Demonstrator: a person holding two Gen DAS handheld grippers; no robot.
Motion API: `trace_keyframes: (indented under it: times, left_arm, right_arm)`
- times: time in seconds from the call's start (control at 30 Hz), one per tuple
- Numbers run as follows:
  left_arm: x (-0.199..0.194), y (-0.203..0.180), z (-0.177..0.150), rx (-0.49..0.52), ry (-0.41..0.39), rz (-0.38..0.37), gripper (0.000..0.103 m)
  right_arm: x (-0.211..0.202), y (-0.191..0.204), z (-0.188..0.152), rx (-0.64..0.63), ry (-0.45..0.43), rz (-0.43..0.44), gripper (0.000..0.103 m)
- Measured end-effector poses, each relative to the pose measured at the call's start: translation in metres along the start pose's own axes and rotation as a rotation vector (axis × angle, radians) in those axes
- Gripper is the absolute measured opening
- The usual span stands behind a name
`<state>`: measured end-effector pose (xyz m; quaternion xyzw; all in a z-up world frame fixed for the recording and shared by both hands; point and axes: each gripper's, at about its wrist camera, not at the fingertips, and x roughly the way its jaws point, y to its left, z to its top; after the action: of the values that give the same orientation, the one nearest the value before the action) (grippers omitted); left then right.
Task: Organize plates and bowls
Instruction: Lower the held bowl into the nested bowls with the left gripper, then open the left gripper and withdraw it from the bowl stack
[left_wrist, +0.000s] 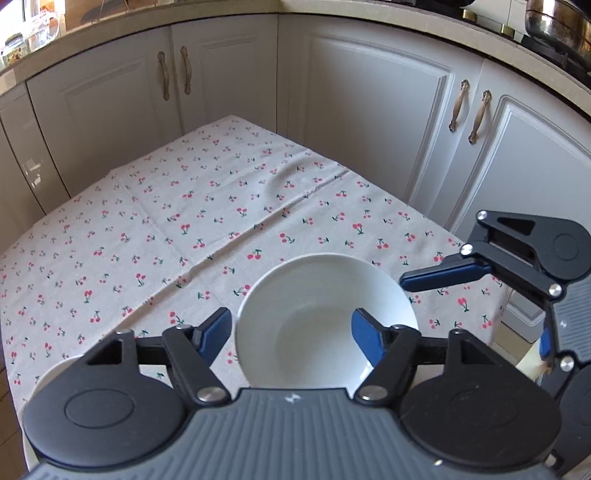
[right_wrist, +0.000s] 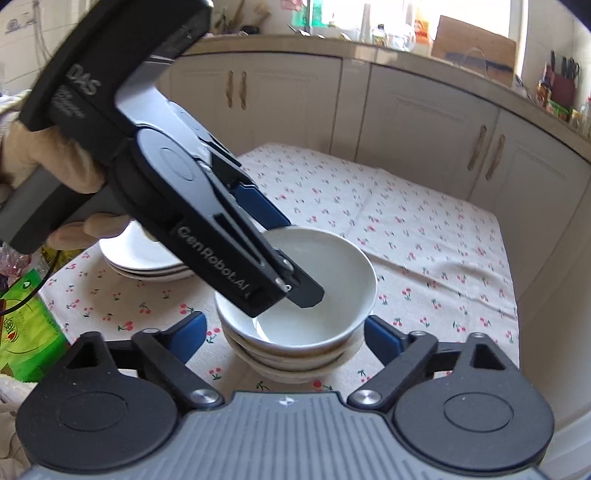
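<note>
- A stack of white glazed ceramic bowls (right_wrist: 295, 332) sits on the table, which is covered with a beige cloth printed with red cherries (left_wrist: 155, 229); the stack is near the table's front edge.
- The top white bowl (left_wrist: 317, 317) is nested upright in the ones beneath it, and its inside looks bare.
- The left gripper (left_wrist: 291, 328), black with blue finger pads, reaches down over that top bowl; one finger stands inside the bowl (left_wrist: 367, 338), the other outside its rim on the left.
- Its jaws stand apart, straddling the bowl's wall, and the pads do not seem to press on it.
- From the right wrist view, the same left gripper (right_wrist: 291, 258) slants down from the upper left, and a gloved hand (right_wrist: 48, 162) holds its handle.
- The right gripper (right_wrist: 291, 332) sits low in front of the stack with its jaws wide apart, one blue finger on each side of the bowls and clear of them.
- A stack of white shallow plates (right_wrist: 144, 262) rests on the cloth behind and to the left of the bowls, well apart from them.
- Pale cabinet doors with bronze handles (left_wrist: 369, 110) line the wall beyond the table.
- A green package (right_wrist: 26, 325) lies off the table's left edge.
</note>
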<state>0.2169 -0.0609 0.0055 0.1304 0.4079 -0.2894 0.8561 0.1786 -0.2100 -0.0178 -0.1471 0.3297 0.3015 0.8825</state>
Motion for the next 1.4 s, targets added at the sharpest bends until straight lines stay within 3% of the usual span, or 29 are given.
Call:
trace_keyframes:
  times: [0.3,0.47,0.57,0.63,0.73,0.93,1.17,1.27,1.4]
  left_arm:
    - [0.000,-0.001,0.001,0.011,-0.031,-0.048,0.081]
    - [0.003,0.007,-0.002,-0.039,-0.035,-0.090,0.084]
    - [-0.006,0.008,-0.006,-0.035,-0.092,-0.047,0.085]
    - [-0.016,0.007,-0.011,-0.033,-0.141,-0.009,0.094]
    - [-0.035,-0.001,-0.025,-0.020,-0.236,0.048,0.100]
    - [-0.061,-0.027,-0.059,-0.043,-0.352,0.183,0.102]
    - [-0.081,-0.057,-0.088,-0.123,-0.369,0.283,0.102]
    - [-0.092,-0.060,-0.095,-0.177,-0.371,0.260,0.102]
    - [-0.096,-0.056,-0.091,-0.168,-0.351,0.264,0.102]
  right_arm:
    - [-0.006,0.000,0.003,0.001,-0.046,-0.004,0.100]
    - [-0.001,-0.001,0.000,0.021,-0.034,0.005,0.101]
    - [-0.002,-0.003,-0.001,0.041,-0.039,0.000,0.102]
    - [-0.003,-0.005,-0.001,0.067,-0.042,-0.013,0.103]
    - [-0.006,-0.007,-0.002,0.115,-0.037,-0.042,0.103]
    - [-0.011,-0.013,-0.007,0.244,0.012,-0.170,0.103]
    - [-0.021,-0.013,-0.023,0.415,0.080,-0.282,0.103]
    - [-0.031,-0.004,-0.028,0.415,0.061,-0.271,0.103]
    - [-0.031,0.006,-0.029,0.375,0.049,-0.286,0.103]
